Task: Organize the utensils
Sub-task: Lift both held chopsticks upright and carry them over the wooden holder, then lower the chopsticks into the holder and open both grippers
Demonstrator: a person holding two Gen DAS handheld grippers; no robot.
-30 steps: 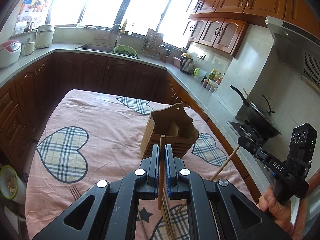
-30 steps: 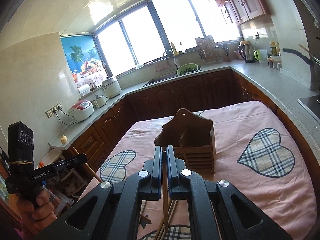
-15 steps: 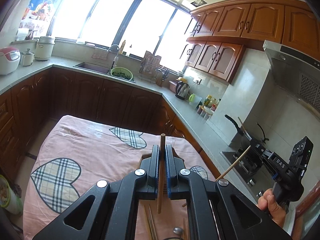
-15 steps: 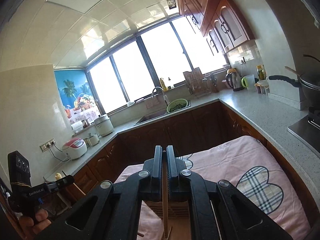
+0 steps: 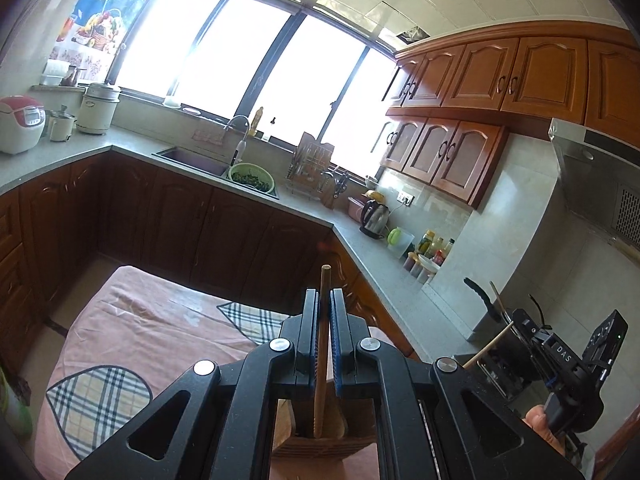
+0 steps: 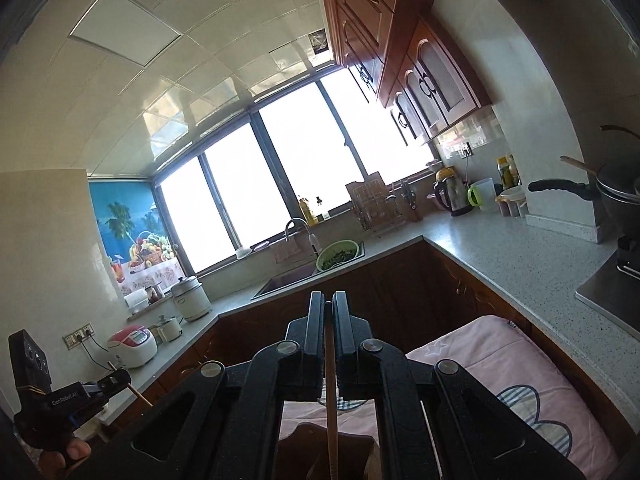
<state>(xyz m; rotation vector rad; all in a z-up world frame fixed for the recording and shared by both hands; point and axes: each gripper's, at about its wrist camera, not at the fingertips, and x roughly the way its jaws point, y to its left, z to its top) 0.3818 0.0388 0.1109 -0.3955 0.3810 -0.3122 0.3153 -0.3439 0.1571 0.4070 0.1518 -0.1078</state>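
Chopstick (image 5: 321,344) in left claw (image 5: 324,300) lifted; wooden holder (image 5: 320,446) now underneath.

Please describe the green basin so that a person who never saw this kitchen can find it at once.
Start at the wide window, then go down to the sink set in the grey countertop below it. The green basin sits at the sink's right end, beside the faucet; it alone is round, bright green and full of leafy greens.
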